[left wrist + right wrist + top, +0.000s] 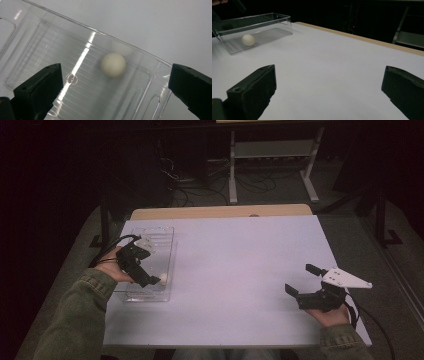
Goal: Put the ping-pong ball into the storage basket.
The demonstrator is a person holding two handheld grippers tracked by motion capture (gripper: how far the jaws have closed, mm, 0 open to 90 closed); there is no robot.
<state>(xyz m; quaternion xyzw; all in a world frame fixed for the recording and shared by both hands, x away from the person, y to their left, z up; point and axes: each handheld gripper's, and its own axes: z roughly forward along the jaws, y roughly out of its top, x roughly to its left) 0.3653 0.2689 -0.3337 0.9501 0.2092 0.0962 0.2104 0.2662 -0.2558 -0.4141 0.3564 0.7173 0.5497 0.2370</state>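
Two grippers, both spread wide and holding nothing. Left gripper (150, 272) poised over the clear plastic tray (167, 237) at the table's left side, jaws pointing down into it, the gap between them open. White ball (113, 64) on the tray's ribbed floor, ahead of the jaws and between their lines, touching neither; close to the tray's near end in the high view (163, 277). Right gripper (301, 280) well apart at the table's right side, low over the white tabletop (240, 270), jaws aimed leftward across the bare surface toward the tray (254, 27). Ball (248, 39) visible through the transparent wall there.
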